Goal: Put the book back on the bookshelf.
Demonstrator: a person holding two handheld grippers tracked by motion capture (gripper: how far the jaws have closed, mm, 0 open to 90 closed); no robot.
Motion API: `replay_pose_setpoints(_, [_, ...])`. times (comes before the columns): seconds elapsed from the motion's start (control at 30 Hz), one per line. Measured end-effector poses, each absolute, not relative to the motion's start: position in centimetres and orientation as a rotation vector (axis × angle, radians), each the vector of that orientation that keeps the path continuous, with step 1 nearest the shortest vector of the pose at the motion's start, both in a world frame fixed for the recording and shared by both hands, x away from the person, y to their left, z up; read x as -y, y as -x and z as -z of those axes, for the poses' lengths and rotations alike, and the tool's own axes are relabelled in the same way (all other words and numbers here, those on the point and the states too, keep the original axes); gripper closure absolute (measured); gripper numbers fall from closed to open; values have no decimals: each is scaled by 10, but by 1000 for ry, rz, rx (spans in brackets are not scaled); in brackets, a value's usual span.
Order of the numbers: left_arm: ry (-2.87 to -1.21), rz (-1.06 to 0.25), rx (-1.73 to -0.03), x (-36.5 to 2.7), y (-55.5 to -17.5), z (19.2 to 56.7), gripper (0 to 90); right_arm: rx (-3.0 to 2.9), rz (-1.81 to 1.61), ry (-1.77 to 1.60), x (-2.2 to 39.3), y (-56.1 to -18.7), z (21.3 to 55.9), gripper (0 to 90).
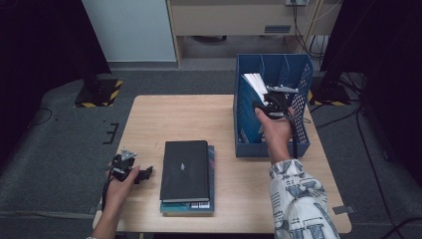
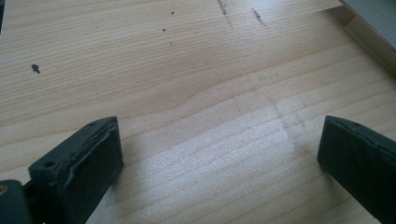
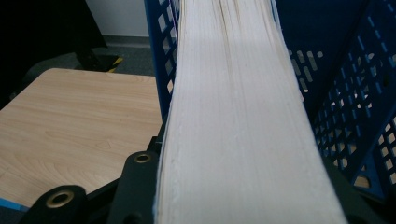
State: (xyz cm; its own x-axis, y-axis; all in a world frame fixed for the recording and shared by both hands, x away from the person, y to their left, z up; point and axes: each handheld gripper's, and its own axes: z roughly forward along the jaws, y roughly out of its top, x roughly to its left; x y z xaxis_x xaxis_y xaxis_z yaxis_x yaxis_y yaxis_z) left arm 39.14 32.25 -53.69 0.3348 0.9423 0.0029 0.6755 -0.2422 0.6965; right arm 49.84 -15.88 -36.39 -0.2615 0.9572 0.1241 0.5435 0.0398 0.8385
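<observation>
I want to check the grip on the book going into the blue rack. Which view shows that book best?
The right gripper view: the book runs up between that gripper's jaws, page edges close up. The high view shows its white pages small, tilted inside the blue rack. The left gripper view looks at the table.

Pale wood-grain table (image 1: pixel 149 119), light tan with a few dark specks and scuffs (image 2: pixel 35 68) in the left gripper view. Blue file rack (image 1: pixel 298 144), walls perforated in a regular grid of holes (image 3: pixel 355 121). Book (image 3: pixel 233 116) clamped in right gripper (image 1: pixel 272 105): off-white page edges, finely lined, faint yellowing near top. Both grippers black; left gripper (image 1: pixel 130 169) black with grey top plate. Black-covered book (image 1: pixel 185 169) with small pale mark at centre, stacked on teal book (image 1: pixel 211 189). Sleeve (image 1: pixel 298 199) white with dark blue-grey print. Grey carpet floor (image 1: pixel 59 149); yellow-and-black hazard stripes (image 1: pixel 115 92) on dark stand base.
</observation>
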Motion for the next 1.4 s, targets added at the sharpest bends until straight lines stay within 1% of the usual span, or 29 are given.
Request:
replay_pose_setpoints(0.2, [-2005,-576,-1412,-323,-391,537,0,-1871,-1135,-1488,155,-495,361,546])
replay_pose_setpoints(0.43, [-2006,-576,-1410,-322,-391,537,0,-1876,-1129,-1479,157,-498,352,520])
replay_pose_setpoints(0.83, [-2006,-576,-1410,-322,-392,537,0,-1892,-1130,-1501,154,-508,341,510])
replay_pose_setpoints(1.0, [-2005,-575,-1411,-322,-392,537,0,-1893,-1132,-1511,155,-510,341,519])
replay_pose_setpoints(1.17, [-2006,-576,-1410,-322,-392,537,0,-1898,-1128,-1506,155,-509,340,563])
replay_pose_setpoints(1.4, [-2007,-575,-1408,-322,-392,537,0,-1885,-1130,-1509,153,-508,340,597])
